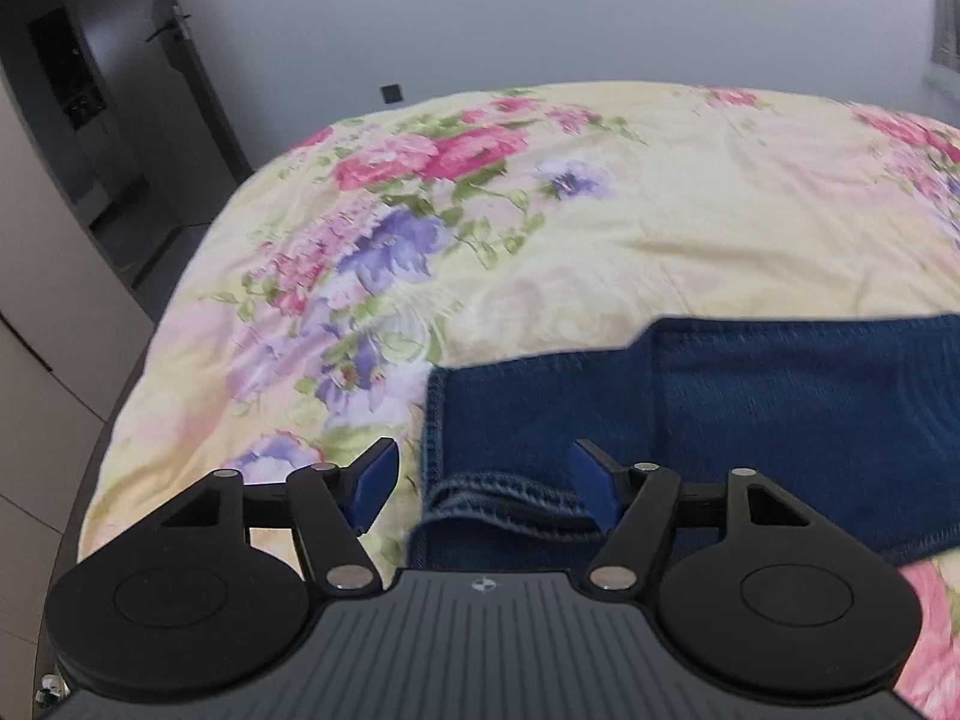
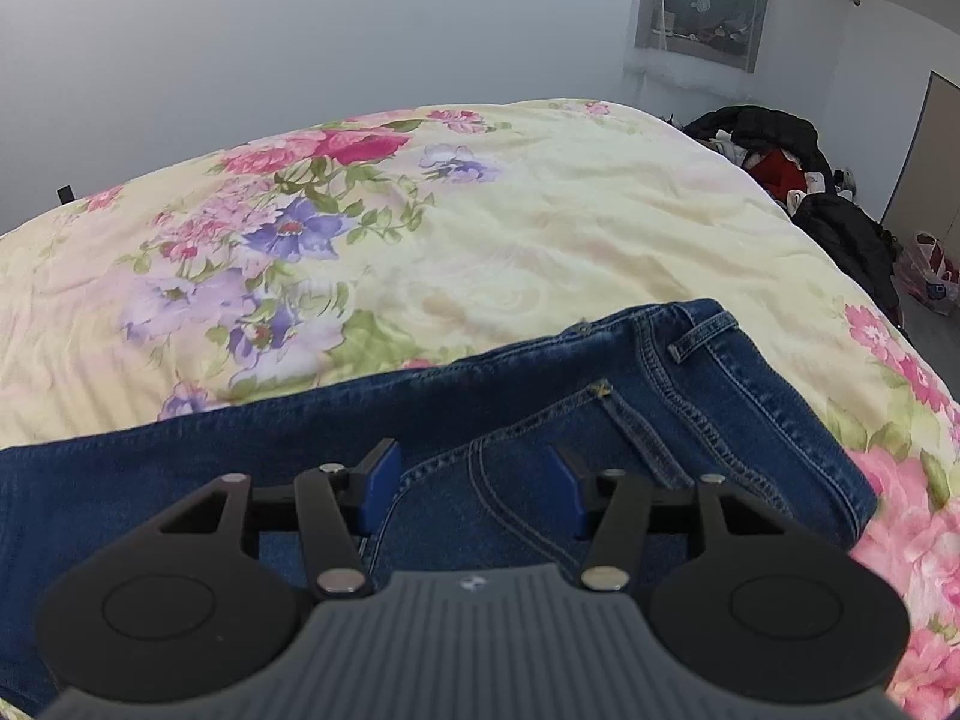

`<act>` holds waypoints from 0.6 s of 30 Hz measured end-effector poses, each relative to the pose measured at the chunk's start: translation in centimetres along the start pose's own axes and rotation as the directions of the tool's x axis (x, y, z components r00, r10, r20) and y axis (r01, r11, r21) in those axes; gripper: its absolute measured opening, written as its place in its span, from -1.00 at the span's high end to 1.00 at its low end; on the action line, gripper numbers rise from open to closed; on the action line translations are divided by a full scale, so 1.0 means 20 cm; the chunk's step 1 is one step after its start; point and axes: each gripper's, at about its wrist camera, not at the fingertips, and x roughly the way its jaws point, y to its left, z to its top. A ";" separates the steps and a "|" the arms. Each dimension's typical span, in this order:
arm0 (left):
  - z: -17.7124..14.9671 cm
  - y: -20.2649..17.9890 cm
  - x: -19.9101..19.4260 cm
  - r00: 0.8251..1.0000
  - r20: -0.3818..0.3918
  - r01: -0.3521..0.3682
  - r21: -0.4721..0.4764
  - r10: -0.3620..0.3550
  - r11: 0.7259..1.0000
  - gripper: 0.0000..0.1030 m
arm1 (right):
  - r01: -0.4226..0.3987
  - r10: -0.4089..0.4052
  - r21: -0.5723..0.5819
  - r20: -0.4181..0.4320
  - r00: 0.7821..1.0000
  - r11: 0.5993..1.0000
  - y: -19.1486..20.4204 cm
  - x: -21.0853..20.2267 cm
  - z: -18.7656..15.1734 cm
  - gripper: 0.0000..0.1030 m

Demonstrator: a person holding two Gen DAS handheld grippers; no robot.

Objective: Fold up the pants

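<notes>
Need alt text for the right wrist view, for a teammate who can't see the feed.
The open right gripper hovers over the waist end of blue jeans, its blue pads either side of a back pocket seam. The jeans lie flat on a floral bedspread; dark clothes are piled beyond the bed's far right.

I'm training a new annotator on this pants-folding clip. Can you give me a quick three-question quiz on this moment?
1. True or false: the left gripper is clamped shut on the jeans.
2. Which end of the jeans lies under the right gripper? A) leg hems B) waistband and pocket C) neither
3. Fill in: the jeans lie on a floral ____.

Key: 1 false, both grippers are open; 2 B; 3 bedspread.
</notes>
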 end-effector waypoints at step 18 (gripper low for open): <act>0.07 0.08 0.21 0.994 0.079 -0.063 -0.171 0.078 0.983 0.23 | 0.005 -0.012 -0.128 -0.052 0.999 0.992 0.14 0.03 -0.19 0.69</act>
